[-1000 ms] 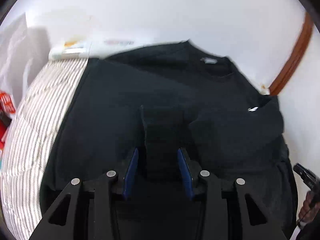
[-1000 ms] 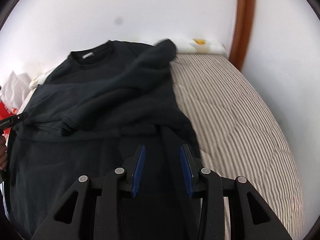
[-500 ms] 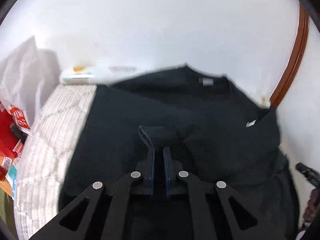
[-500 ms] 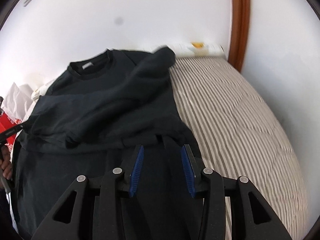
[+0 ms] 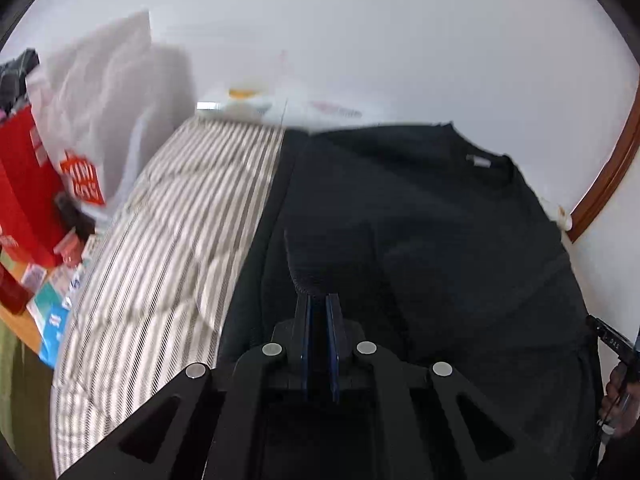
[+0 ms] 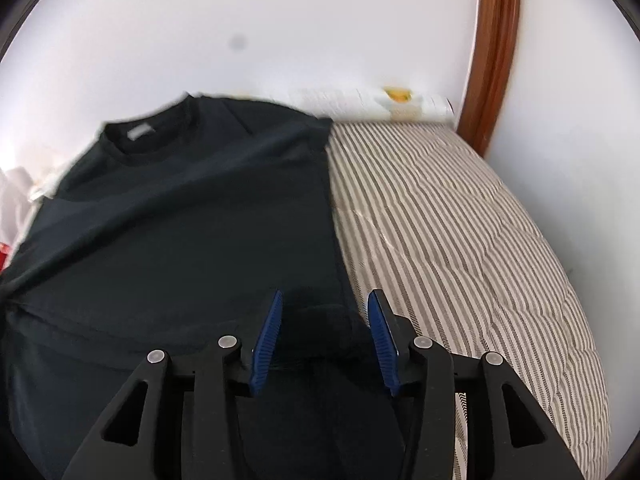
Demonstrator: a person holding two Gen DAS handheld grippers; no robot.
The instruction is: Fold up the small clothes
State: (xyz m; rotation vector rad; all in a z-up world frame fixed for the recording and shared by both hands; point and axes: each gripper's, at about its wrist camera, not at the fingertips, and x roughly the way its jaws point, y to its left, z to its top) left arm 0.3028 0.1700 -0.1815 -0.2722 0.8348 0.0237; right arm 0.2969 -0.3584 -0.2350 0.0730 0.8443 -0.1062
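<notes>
Left wrist view: the left gripper (image 5: 319, 300) is clamped tight on a raised fold of the black shirt (image 5: 420, 216), near the shirt's left side. The shirt is spread flat on the striped bed cover (image 5: 168, 240), with its neck turned to the white wall (image 5: 360, 40). Left of the shirt, a wide strip of bare cover is seen, and past that strip a red bag (image 5: 24, 184) and small boxes are piled at the bed's edge. Right of the shirt, a brown wooden frame (image 5: 608, 184) is seen by the wall. At the shirt's right side, a hand (image 5: 618, 396) with a black tool is seen.

In the right wrist view, the right gripper (image 6: 324, 312) is held over the shirt's right edge (image 6: 336, 220). Its jaws are opening, and its blue pads (image 6: 266, 336) are not pressed on the cloth that lies between them. Right of the shirt, a lot of bare striped cover (image 6: 460, 240) is left free, up to the wall and the brown frame (image 6: 496, 48).

A second ago the left jaws were held apart around the fold; now they are shut on it. The sleeve that lay bunched across the shirt's chest is no longer seen there, and the shirt's right edge now looks straight. More bare cover is now seen left of the shirt.
</notes>
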